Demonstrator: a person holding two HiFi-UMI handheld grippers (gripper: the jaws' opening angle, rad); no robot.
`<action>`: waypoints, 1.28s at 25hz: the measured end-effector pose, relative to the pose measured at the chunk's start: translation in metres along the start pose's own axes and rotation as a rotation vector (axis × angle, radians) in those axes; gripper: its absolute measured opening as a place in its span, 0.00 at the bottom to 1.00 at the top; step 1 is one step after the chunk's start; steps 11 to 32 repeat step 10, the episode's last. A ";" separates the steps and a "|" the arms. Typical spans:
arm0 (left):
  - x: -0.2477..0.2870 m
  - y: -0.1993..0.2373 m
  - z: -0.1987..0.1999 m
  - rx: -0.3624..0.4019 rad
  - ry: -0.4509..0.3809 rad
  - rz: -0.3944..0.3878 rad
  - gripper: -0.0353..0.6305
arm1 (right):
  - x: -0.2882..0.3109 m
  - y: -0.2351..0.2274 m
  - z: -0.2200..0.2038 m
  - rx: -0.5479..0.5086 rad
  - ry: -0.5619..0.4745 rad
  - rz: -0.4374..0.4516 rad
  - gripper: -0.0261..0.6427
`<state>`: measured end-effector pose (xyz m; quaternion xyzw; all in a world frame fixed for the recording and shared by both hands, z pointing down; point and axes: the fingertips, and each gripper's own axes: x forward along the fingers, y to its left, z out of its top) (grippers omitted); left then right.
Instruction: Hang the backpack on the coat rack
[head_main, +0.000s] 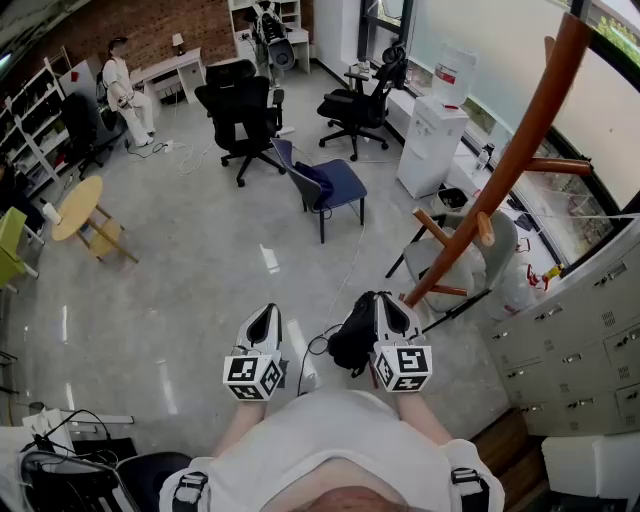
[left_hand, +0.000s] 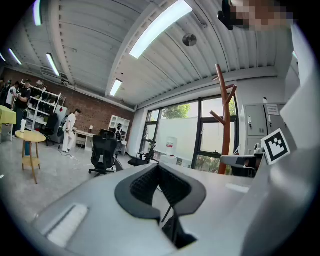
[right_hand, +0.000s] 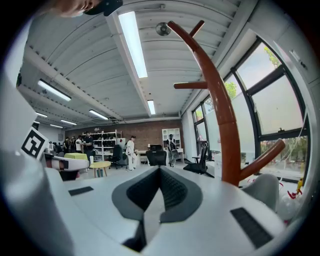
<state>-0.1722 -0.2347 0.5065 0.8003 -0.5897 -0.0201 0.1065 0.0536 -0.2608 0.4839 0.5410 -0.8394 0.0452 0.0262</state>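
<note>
Approach stage, by my read: left gripper (head_main: 264, 318) and right gripper (head_main: 388, 305) both pressed together, backpack (head_main: 352, 342) against the right; next, lift it onto coat rack (head_main: 500, 170).

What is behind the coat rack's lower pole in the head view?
A grey chair stands just behind the coat rack. The rack's foot cannot be seen: the right gripper and a black bag cover it.
</note>
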 end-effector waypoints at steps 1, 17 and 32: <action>0.000 0.000 0.000 0.001 0.001 -0.001 0.07 | 0.000 0.000 -0.001 0.004 0.003 0.001 0.05; -0.001 0.001 -0.006 0.000 0.015 0.001 0.07 | 0.000 -0.002 -0.007 0.028 0.019 0.001 0.05; -0.001 0.001 -0.006 0.000 0.015 0.001 0.07 | 0.000 -0.002 -0.007 0.028 0.019 0.001 0.05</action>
